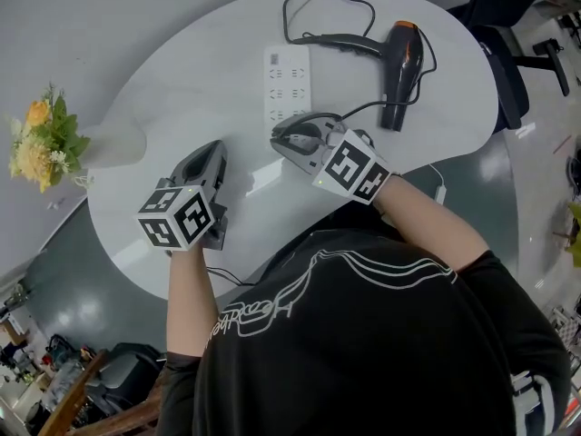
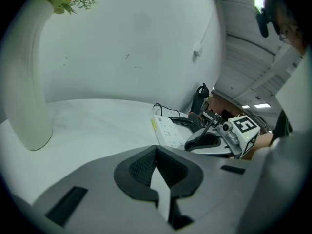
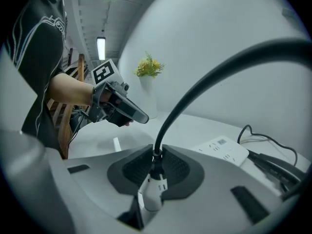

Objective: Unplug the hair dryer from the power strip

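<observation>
In the right gripper view my right gripper (image 3: 155, 162) is shut on the white plug (image 3: 152, 191) of the hair dryer, and its black cord (image 3: 195, 89) arches up and away to the right. The white power strip (image 3: 222, 149) lies apart, right of the jaws. From the head camera, the right gripper (image 1: 280, 139) sits at the near end of the power strip (image 1: 287, 84); the black hair dryer (image 1: 401, 57) lies to the strip's right. My left gripper (image 1: 215, 149) rests on the table left of the strip, shut and holding nothing (image 2: 156, 152).
The round white table (image 1: 200, 71) carries a white vase (image 1: 113, 143) with yellow flowers (image 1: 41, 139) at its left edge. A dark office chair (image 1: 504, 62) stands beyond the table's right end. A second black cord loops behind the strip.
</observation>
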A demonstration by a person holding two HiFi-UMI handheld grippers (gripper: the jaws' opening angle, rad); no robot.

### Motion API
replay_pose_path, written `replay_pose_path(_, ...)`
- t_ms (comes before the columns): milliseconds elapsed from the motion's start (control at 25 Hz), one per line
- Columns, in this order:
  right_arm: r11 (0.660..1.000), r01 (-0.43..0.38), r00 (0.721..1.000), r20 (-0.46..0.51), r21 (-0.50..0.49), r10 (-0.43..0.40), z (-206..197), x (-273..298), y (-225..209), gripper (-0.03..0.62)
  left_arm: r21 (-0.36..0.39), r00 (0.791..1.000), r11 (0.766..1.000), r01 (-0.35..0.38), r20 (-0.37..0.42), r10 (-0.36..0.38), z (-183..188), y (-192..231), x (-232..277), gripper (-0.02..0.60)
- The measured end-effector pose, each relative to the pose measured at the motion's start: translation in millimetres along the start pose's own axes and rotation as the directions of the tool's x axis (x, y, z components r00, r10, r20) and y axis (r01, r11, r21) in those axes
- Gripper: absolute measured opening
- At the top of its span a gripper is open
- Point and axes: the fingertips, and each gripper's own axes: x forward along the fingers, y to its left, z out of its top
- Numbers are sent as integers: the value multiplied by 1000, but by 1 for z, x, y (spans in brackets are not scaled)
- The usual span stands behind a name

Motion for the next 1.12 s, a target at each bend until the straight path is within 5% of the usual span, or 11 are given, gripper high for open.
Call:
replay_pose_path(400,999,15,1000,6,50,-15,-27,-51,-11,38,53,999,998,34,-35,-32,14,-35,36,0)
replay_pose_path(560,995,40,999,26,93,-42,-36,-68,-18,38,145,996,987,66,-72,-56,22,-57,58,0)
replay_pose_path(920,983,104,992,60,151,-114,-51,-94,-29,38,285,976,939,193,-154,-154,31,-95,117,0)
replay_pose_path(1120,974,129,985,91,187,-148,-55,-98,-31,43,380,954,882,280,-215,-210,33,-116,152,1)
